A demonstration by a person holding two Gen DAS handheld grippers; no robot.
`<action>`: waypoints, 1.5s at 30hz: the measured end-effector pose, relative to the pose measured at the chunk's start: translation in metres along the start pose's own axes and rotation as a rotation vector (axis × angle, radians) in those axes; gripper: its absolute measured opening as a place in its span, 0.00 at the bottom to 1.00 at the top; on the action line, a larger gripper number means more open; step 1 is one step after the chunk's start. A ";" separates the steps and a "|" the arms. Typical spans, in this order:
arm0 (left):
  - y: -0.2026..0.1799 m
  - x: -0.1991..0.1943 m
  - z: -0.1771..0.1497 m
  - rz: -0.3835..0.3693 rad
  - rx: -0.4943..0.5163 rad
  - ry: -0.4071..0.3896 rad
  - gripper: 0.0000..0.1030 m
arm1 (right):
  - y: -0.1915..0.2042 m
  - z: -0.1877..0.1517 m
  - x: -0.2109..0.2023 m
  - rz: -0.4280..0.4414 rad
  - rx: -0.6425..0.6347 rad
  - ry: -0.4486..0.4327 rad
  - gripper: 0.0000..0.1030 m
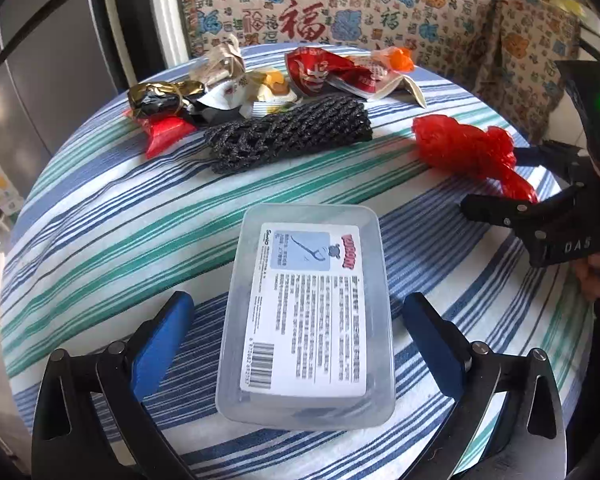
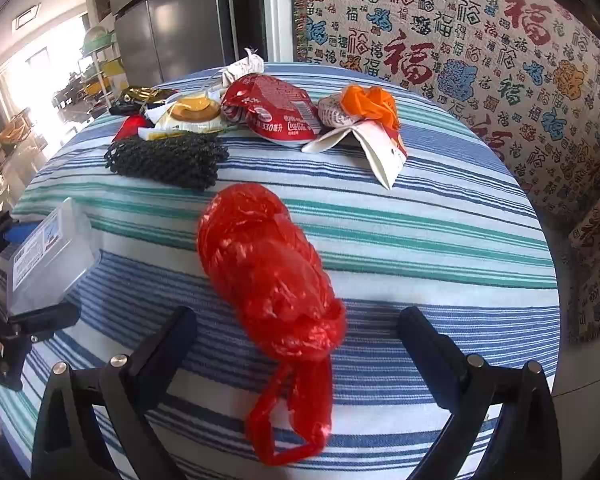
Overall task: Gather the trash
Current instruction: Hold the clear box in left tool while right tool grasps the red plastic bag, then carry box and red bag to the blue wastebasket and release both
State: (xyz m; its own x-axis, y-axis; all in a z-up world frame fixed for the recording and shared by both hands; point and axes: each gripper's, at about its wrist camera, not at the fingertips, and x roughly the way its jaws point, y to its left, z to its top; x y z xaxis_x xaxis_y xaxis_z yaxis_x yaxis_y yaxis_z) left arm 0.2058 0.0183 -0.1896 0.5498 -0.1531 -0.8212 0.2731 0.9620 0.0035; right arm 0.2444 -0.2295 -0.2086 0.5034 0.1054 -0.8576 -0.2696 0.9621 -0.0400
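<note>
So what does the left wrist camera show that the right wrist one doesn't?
Only the left view shows the clear plastic box's full printed label, lying between the open left gripper.

Only the right view shows the red plastic bag's loose handles, trailing between the open right gripper.

Both show the striped tablecloth, the black foam net and the wrappers beyond it.

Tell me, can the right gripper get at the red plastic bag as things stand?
Probably yes. The right gripper is open, and the red plastic bag lies between its fingers on the striped tablecloth with nothing over it or in the way.
</note>
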 end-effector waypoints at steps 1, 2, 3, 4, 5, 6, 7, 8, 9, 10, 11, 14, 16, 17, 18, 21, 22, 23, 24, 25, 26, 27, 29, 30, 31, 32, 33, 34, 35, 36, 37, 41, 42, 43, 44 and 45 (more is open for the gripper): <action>0.001 -0.001 -0.002 -0.013 0.012 0.002 1.00 | -0.001 -0.001 -0.001 0.005 -0.006 0.007 1.00; 0.002 -0.002 -0.002 -0.018 0.019 0.002 1.00 | -0.001 -0.001 -0.002 0.009 -0.011 0.012 1.00; 0.002 -0.002 -0.002 -0.023 0.024 0.003 1.00 | -0.002 -0.001 -0.002 0.012 -0.013 0.016 1.00; 0.002 -0.002 -0.002 -0.023 0.027 0.004 1.00 | -0.003 -0.001 -0.002 0.013 -0.014 0.020 1.00; 0.002 -0.002 -0.002 -0.023 0.026 0.005 1.00 | -0.003 -0.001 -0.003 0.011 -0.014 0.021 1.00; 0.002 -0.002 -0.002 -0.021 0.025 0.006 1.00 | -0.002 -0.001 -0.003 0.008 -0.014 0.018 0.99; 0.002 -0.003 -0.002 -0.013 0.021 0.007 1.00 | 0.000 -0.002 -0.004 0.002 -0.018 0.011 0.98; 0.003 -0.003 -0.002 -0.009 0.016 0.008 1.00 | 0.002 -0.001 -0.007 0.003 -0.027 0.001 0.98; 0.004 -0.004 -0.002 -0.008 0.012 0.010 1.00 | 0.005 0.000 -0.011 0.007 -0.039 -0.017 0.98; 0.005 -0.006 -0.003 -0.014 0.007 0.009 1.00 | 0.008 0.000 -0.014 0.010 -0.051 -0.030 0.98; 0.007 -0.007 -0.002 -0.019 0.004 0.005 0.99 | 0.011 0.002 -0.018 0.009 -0.065 -0.044 0.98; 0.016 -0.015 -0.001 -0.050 -0.037 -0.020 0.99 | 0.013 0.007 -0.022 0.007 -0.077 -0.055 0.98; 0.022 -0.017 -0.001 -0.077 -0.065 -0.022 0.98 | 0.014 0.012 -0.024 0.018 -0.077 -0.065 0.91; 0.023 -0.017 -0.001 -0.082 -0.068 -0.022 0.97 | 0.015 0.014 -0.026 0.034 -0.080 -0.073 0.86; 0.024 -0.018 0.000 -0.084 -0.068 -0.024 0.95 | 0.017 0.017 -0.028 0.047 -0.086 -0.080 0.85; 0.022 -0.022 0.001 -0.089 -0.059 -0.033 0.88 | 0.025 0.022 -0.029 0.046 -0.120 -0.082 0.76; 0.021 -0.022 0.002 -0.091 -0.057 -0.036 0.88 | 0.026 0.022 -0.027 0.042 -0.125 -0.073 0.73; 0.020 -0.023 0.002 -0.089 -0.055 -0.037 0.84 | 0.027 0.023 -0.025 0.038 -0.126 -0.058 0.67; 0.019 -0.023 0.002 -0.086 -0.049 -0.037 0.82 | 0.027 0.023 -0.022 0.031 -0.126 -0.044 0.64; 0.017 -0.022 0.002 -0.084 -0.038 -0.036 0.80 | 0.028 0.024 -0.021 0.021 -0.131 -0.039 0.64; 0.015 -0.022 0.002 -0.082 -0.026 -0.034 0.80 | 0.028 0.024 -0.020 0.013 -0.137 -0.035 0.61; 0.014 -0.022 0.001 -0.077 -0.016 -0.032 0.80 | 0.028 0.025 -0.019 0.008 -0.141 -0.028 0.52; 0.009 -0.019 -0.001 -0.051 0.020 -0.023 0.73 | 0.026 0.025 -0.018 0.001 -0.138 -0.013 0.37; 0.008 -0.018 -0.002 -0.048 0.030 -0.022 0.67 | 0.024 0.025 -0.019 0.005 -0.120 -0.014 0.35; 0.006 -0.018 -0.002 -0.056 0.036 -0.022 0.62 | 0.020 0.026 -0.021 0.024 -0.085 -0.016 0.35; 0.006 -0.019 -0.002 -0.053 0.037 -0.025 0.62 | 0.017 0.026 -0.023 0.036 -0.064 -0.020 0.34; 0.005 -0.020 -0.002 -0.047 0.044 -0.031 0.62 | 0.016 0.026 -0.026 0.040 -0.046 -0.029 0.34; 0.004 -0.022 -0.002 -0.043 0.053 -0.036 0.62 | 0.015 0.026 -0.028 0.041 -0.034 -0.036 0.34; 0.003 -0.023 -0.002 -0.044 0.057 -0.039 0.62 | 0.014 0.025 -0.031 0.044 -0.020 -0.042 0.34; 0.002 -0.024 -0.002 -0.049 0.055 -0.045 0.62 | 0.012 0.023 -0.034 0.046 -0.004 -0.048 0.34; 0.003 -0.028 -0.002 -0.057 0.048 -0.057 0.62 | 0.011 0.022 -0.037 0.042 0.007 -0.051 0.34; 0.005 -0.035 0.002 -0.084 0.021 -0.086 0.62 | 0.003 0.014 -0.048 0.029 0.050 -0.062 0.34; 0.006 -0.036 0.003 -0.099 0.010 -0.088 0.62 | 0.000 0.012 -0.051 0.027 0.061 -0.065 0.34; 0.006 -0.036 0.003 -0.112 0.002 -0.088 0.62 | -0.003 0.009 -0.054 0.024 0.072 -0.068 0.34; 0.004 -0.035 0.004 -0.115 0.000 -0.088 0.62 | -0.007 0.007 -0.057 0.021 0.082 -0.071 0.34; 0.003 -0.035 0.004 -0.119 -0.001 -0.089 0.62 | -0.012 0.005 -0.060 0.021 0.090 -0.072 0.34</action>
State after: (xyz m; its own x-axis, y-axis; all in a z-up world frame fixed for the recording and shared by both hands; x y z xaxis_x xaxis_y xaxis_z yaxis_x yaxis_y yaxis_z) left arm 0.1908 0.0255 -0.1586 0.5814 -0.2851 -0.7620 0.3398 0.9361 -0.0909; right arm 0.2213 -0.2460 -0.1547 0.5572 0.1402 -0.8184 -0.2076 0.9779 0.0261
